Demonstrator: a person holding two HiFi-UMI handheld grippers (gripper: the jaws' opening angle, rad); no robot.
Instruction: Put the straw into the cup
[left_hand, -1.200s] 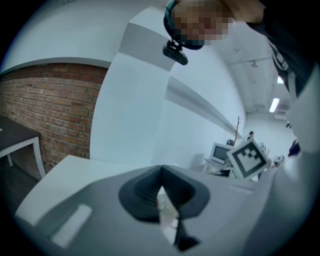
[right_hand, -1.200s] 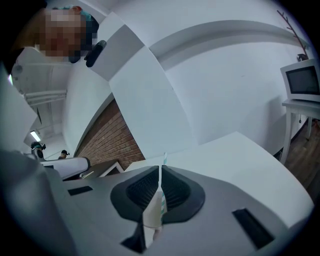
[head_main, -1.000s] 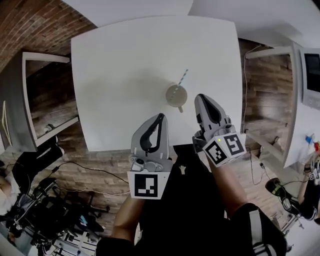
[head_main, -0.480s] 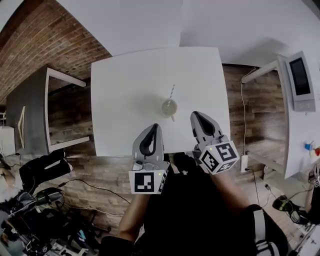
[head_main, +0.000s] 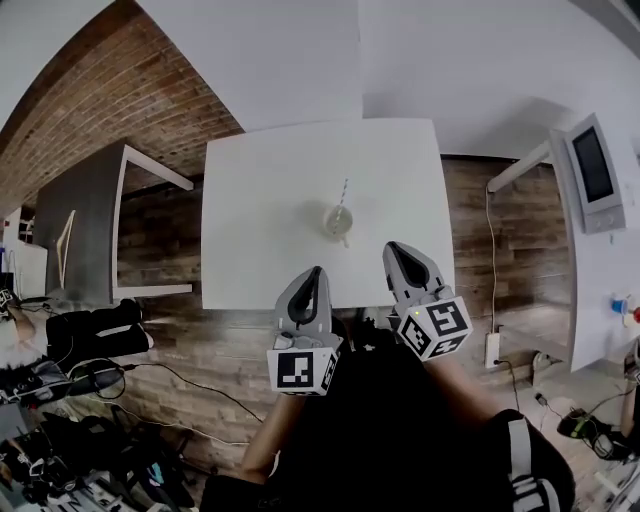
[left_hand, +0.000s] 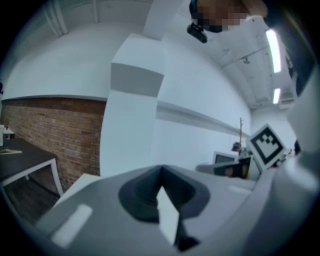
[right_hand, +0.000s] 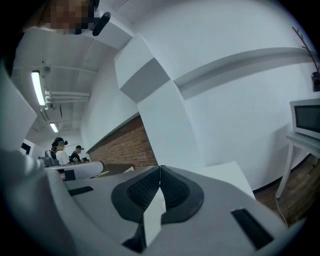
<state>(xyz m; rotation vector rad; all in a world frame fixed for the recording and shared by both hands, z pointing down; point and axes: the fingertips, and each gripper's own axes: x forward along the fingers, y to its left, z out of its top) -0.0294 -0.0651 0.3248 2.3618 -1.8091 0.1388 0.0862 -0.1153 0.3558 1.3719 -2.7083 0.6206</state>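
Note:
A pale cup (head_main: 337, 219) stands near the middle of the white table (head_main: 260, 190) in the head view, with a striped straw (head_main: 343, 190) leaning out of it toward the far side. My left gripper (head_main: 314, 272) hangs off the table's near edge, its jaws shut with nothing between them. My right gripper (head_main: 393, 249) is beside it, just right of and nearer than the cup, also shut and empty. Both gripper views point up at the walls and ceiling, jaws (left_hand: 160, 172) (right_hand: 159, 172) closed; cup and straw are out of sight there.
A dark desk (head_main: 85, 220) stands left of the table, and a white shelf with a screen (head_main: 590, 165) is at the right. Cables and bags (head_main: 90, 440) lie on the wooden floor at the lower left. People stand far off in the right gripper view (right_hand: 65, 150).
The head view has pulled back and up, so table and cup look smaller and farther. Both grippers have drawn back from the cup toward the table's near edge.

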